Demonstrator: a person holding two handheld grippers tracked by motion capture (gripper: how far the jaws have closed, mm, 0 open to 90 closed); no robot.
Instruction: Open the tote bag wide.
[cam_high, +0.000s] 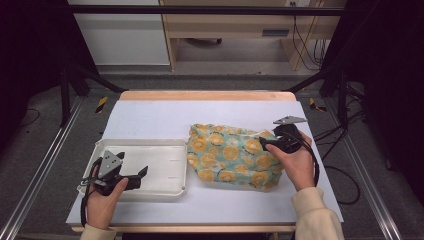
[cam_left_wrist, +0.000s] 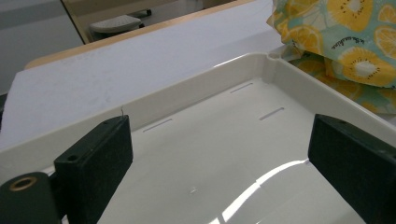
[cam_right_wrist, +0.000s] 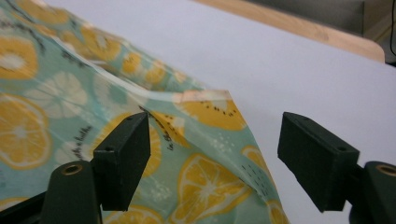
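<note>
While a person stands at the near edge of a white-topped bench (cam_high: 150, 117), each hand holds a claw. Held in the right hand, the right claw (cam_high: 263, 143) hovers over the right-hand corner of a crumpled cloth (cam_high: 232, 155) printed with orange citrus slices on pale teal; its jaws stand apart, with a raised fold of cloth between them but not pinched. That cloth lies on the bench just right of a shallow cream tray (cam_high: 165, 170), touching its rim. Over the tray's left part, the left claw (cam_high: 141, 172) hangs with jaws wide apart, holding nothing
</note>
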